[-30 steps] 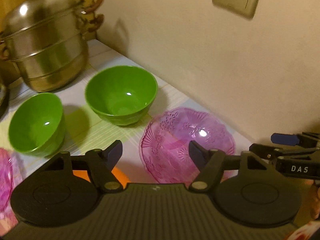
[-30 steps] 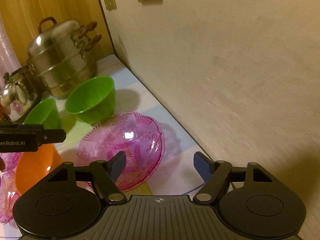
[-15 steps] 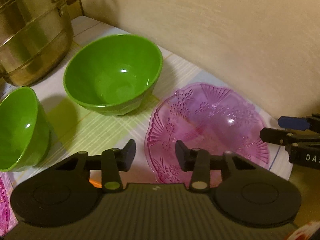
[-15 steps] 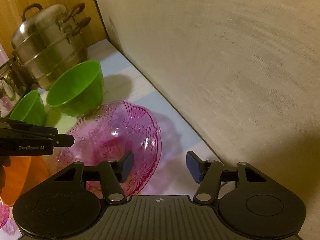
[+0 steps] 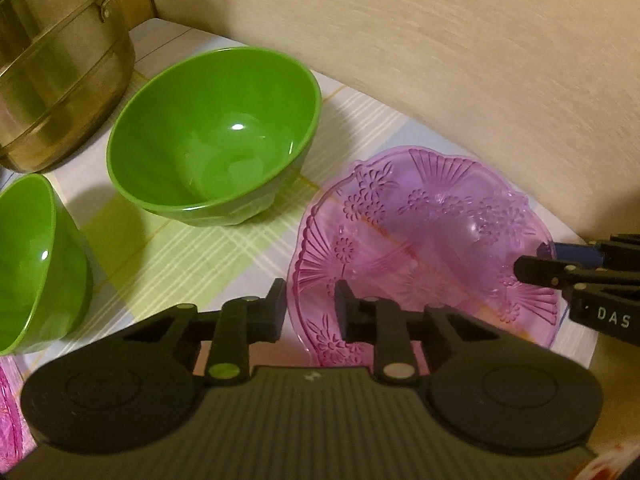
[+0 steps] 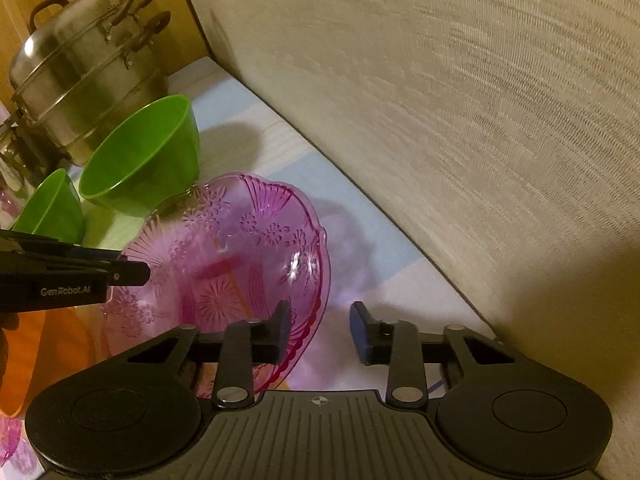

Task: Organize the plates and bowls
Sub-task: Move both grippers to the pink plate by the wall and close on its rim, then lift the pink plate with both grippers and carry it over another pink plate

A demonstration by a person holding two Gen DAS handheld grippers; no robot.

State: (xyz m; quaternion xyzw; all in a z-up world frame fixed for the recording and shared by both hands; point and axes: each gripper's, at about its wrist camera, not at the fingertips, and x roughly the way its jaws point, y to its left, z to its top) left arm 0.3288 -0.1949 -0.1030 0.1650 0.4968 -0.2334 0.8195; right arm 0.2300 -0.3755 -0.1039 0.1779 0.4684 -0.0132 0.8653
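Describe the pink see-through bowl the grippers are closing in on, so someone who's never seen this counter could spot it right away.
Start at the big steel steamer pot in the corner and follow the wall toward the camera, past the large green bowl. The next dish is the pink glass bowl. Unlike its plain, opaque green neighbours, it is transparent, with pressed flower and fan patterns and a scalloped rim.
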